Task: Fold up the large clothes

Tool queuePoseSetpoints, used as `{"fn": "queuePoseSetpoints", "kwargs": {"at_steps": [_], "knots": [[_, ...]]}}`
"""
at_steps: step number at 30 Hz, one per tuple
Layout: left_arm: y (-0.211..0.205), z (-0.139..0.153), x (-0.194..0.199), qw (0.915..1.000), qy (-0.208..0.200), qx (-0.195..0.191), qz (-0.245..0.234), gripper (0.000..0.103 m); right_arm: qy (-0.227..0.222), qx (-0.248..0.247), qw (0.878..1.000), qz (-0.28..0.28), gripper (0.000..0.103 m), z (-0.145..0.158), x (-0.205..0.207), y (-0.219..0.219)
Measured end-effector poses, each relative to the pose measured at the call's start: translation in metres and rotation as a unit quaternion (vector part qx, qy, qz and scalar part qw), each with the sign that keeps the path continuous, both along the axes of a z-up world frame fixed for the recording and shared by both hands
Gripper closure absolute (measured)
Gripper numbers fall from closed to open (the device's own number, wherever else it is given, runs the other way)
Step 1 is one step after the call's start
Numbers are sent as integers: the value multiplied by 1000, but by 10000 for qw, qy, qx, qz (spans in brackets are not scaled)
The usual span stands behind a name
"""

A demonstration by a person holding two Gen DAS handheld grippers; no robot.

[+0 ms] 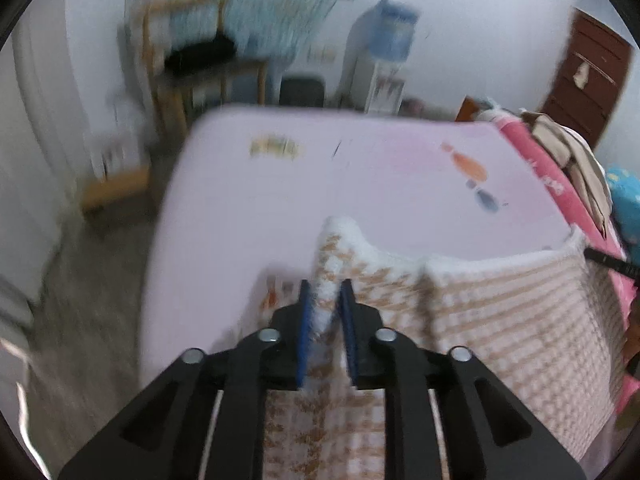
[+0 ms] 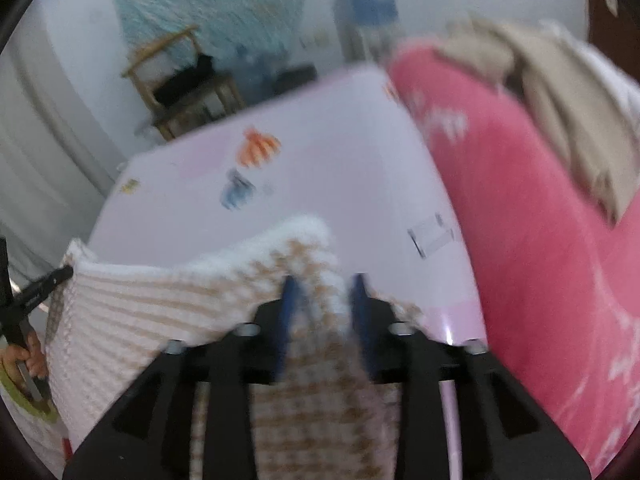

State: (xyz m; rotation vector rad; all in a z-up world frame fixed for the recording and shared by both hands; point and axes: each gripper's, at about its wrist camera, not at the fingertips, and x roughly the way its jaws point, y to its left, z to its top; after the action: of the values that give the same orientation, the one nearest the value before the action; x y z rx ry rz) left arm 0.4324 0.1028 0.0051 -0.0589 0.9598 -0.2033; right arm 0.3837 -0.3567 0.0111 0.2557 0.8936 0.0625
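Between my two tongs hung the fuzzy white-and-tan checked knit garment [image 1: 500, 300], stretched above the pale lilac printed table top [image 1: 360, 184]. My left gripper [image 1: 326, 304] stood slightly parted, a white fold of the knit between its blue pads [image 1: 306, 320]; whether they pinched it I could not tell. My right gripper [image 2: 326, 300] stood wider apart, cloth lying loose in its gap. Beside the table lay a pink blanket [image 2: 520, 220].
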Motion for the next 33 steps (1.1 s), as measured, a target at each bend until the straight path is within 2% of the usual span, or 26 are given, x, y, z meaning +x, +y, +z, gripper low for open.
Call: {"fn": "queuePoseSetpoints", "kwargs": {"at_steps": [1,2,3,4,5,7,9,12,14,16,18,21,23,27,29,33], "knots": [[5,-3,2,9999,74,-124,80,68,0,308,9995,-23,58,-3,0,-10],[10,-3,2,9995,86,-249,158,62,-27,565,9984,-25,56,-3,-2,-17],[20,0,0,9986,12,-460,260,54,-69,942,9955,-105,49,-2,-5,-31],[30,4,-3,9972,-95,-643,373,49,-116,1099,9937,-178,45,-1,-9,-38],[36,8,-2,9961,-156,-731,472,47,-218,1288,9908,-350,37,2,-14,-51],[54,17,-7,9925,-256,-960,718,45,-359,1546,9855,-601,36,7,-25,-69],[61,26,-12,9899,-334,-1131,786,45,-453,1563,9833,-813,36,13,-37,-75],[51,48,-32,9902,-518,-1166,568,45,-624,1258,9876,-707,36,34,-61,-57],[38,58,-48,9908,-626,-1150,338,41,-701,990,9912,-533,36,46,-75,-37],[23,70,-79,9903,-782,-1148,-19,34,-777,741,9935,-380,34,57,-90,-19],[8,76,-114,9892,-904,-1100,-344,28,-903,411,9950,-88,20,69,-120,14],[-12,79,-165,9894,-1009,-845,-612,23,-1102,-39,9935,281,11,76,-165,58],[-20,81,-196,9884,-1103,-798,-673,20,-1179,-257,9918,427,8,78,-194,79],[-27,88,-254,9849,-1409,-812,-585,6,-1121,-667,9902,501,8,69,-249,116],[-31,92,-276,9837,-1520,-812,-515,6,-1108,-952,9882,465,8,64,-272,131],[-39,100,-312,9829,-1665,-695,-361,6,-1237,-1190,9845,360,8,60,-304,147]]}}
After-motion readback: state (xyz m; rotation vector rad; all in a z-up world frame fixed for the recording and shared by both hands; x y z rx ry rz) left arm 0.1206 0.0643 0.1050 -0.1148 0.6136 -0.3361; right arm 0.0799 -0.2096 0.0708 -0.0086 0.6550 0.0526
